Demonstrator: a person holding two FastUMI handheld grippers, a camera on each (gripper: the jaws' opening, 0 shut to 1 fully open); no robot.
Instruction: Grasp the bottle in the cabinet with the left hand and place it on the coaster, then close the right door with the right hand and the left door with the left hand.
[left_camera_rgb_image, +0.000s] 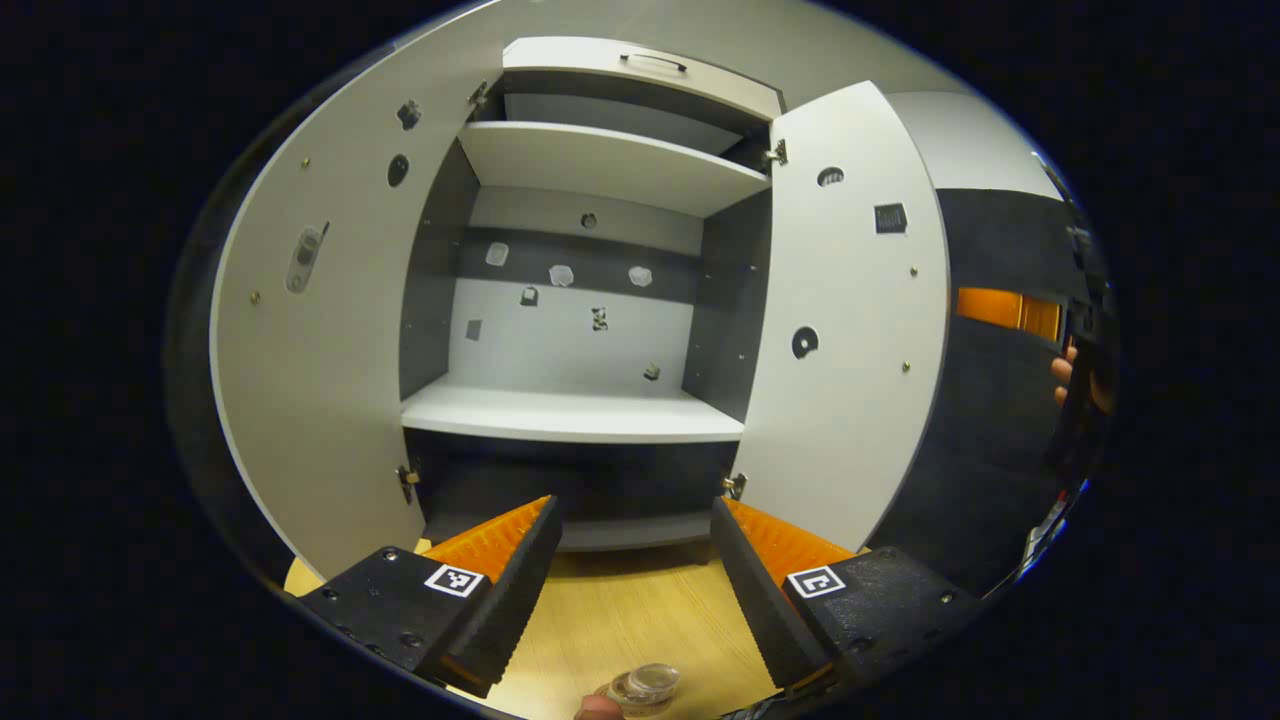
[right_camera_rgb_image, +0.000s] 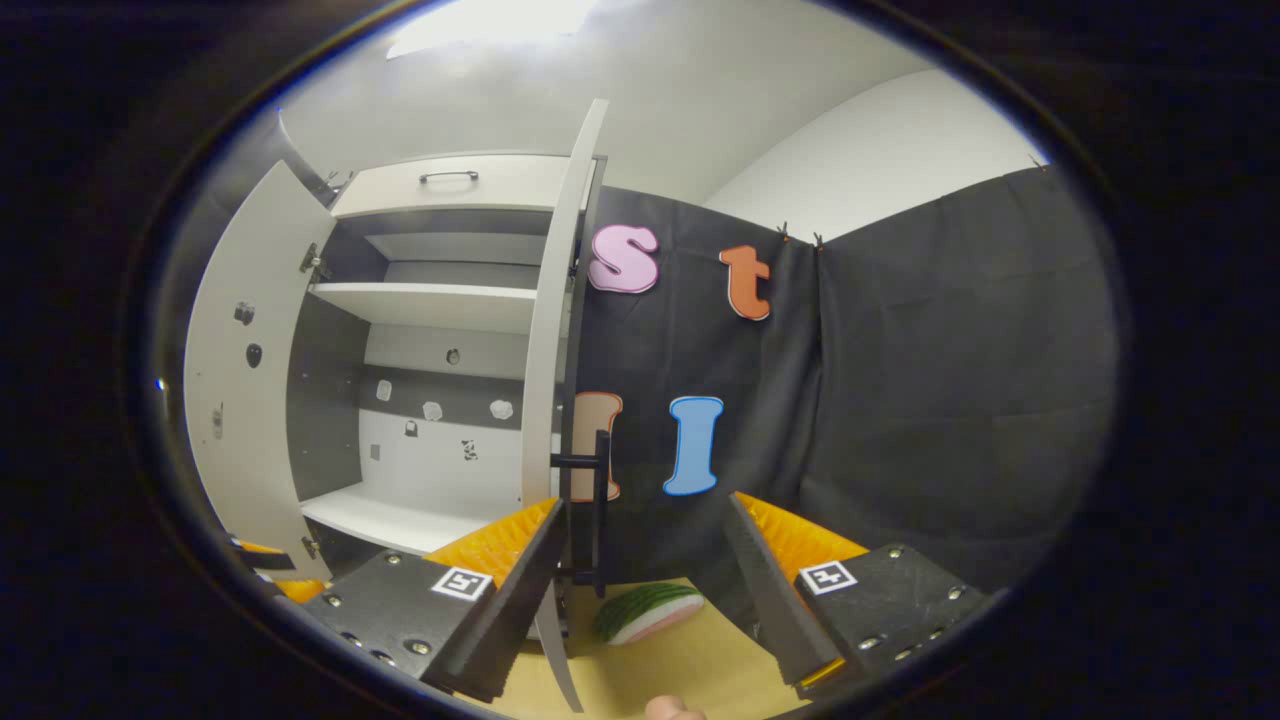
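The cabinet (left_camera_rgb_image: 575, 300) stands at the far side of the table (left_camera_rgb_image: 610, 610), left door (left_camera_rgb_image: 320, 340) and right door (left_camera_rgb_image: 850, 320) swung open. Near the table's front edge sits what may be the bottle (left_camera_rgb_image: 645, 685).

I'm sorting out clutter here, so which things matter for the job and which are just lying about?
Job: clear bottle, cabinet, left door, right door.
Lying about: watermelon slice, top drawer.
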